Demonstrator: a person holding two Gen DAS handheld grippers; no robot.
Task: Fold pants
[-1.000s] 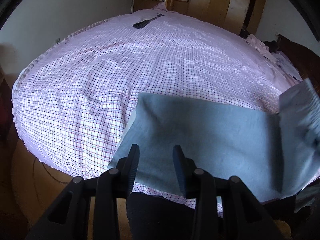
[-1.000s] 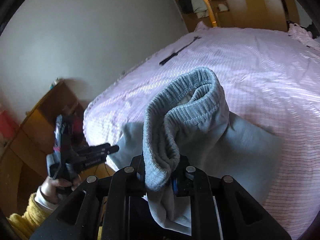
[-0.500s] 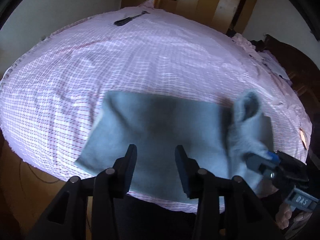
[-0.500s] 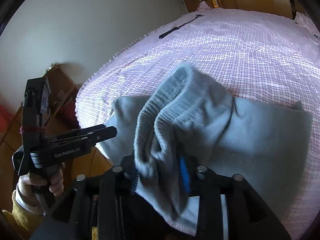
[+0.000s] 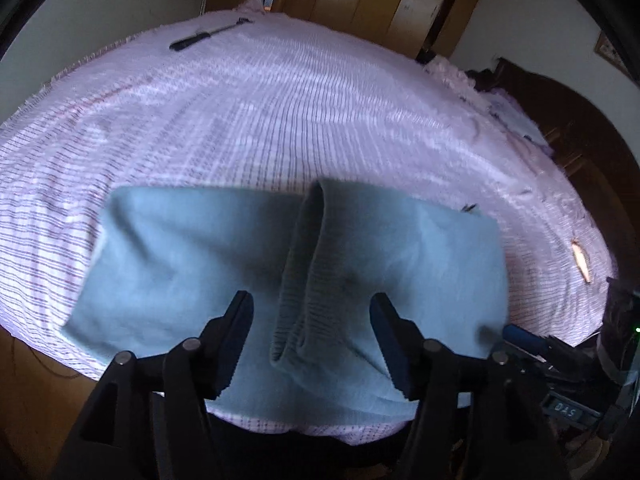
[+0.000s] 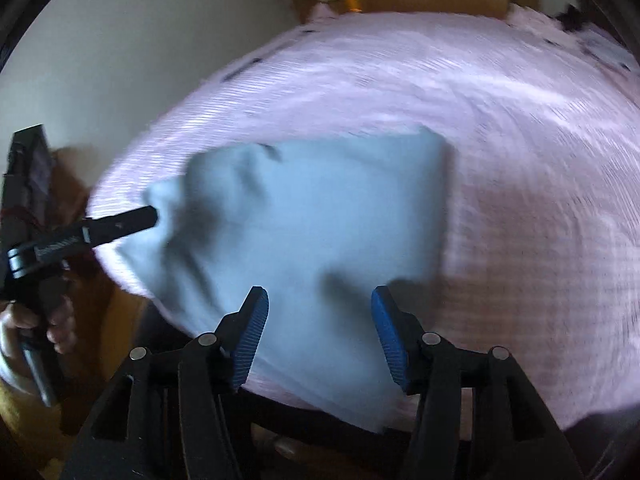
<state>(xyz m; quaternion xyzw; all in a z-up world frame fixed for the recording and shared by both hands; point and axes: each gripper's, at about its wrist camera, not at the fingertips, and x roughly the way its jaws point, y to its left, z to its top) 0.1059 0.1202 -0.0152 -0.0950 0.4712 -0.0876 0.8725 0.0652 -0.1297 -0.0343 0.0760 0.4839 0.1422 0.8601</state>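
The grey-blue pants [image 5: 180, 264] lie on the pink checked bed near its front edge, with one end folded over so the ribbed waistband [image 5: 304, 280] stands up in a ridge across the middle. My left gripper [image 5: 312, 340] is open, its fingers on either side of the waistband just above the cloth. In the right wrist view the pants [image 6: 320, 216] are a blurred folded shape. My right gripper [image 6: 320, 336] is open and empty above their near edge. The left gripper's fingertips [image 6: 148, 216] show at the pants' left end.
The bed [image 5: 280, 100] fills most of both views. A long black tool [image 5: 200, 38] lies at its far side. Wooden wardrobes [image 5: 400, 0] stand behind. Crumpled pink bedding and a dark headboard [image 5: 560, 120] are at the right. Wooden floor shows below the bed's front edge.
My right gripper carried the waistband end over the pants, opened and let it go. My left gripper opened wider and moved right over the folded waistband.
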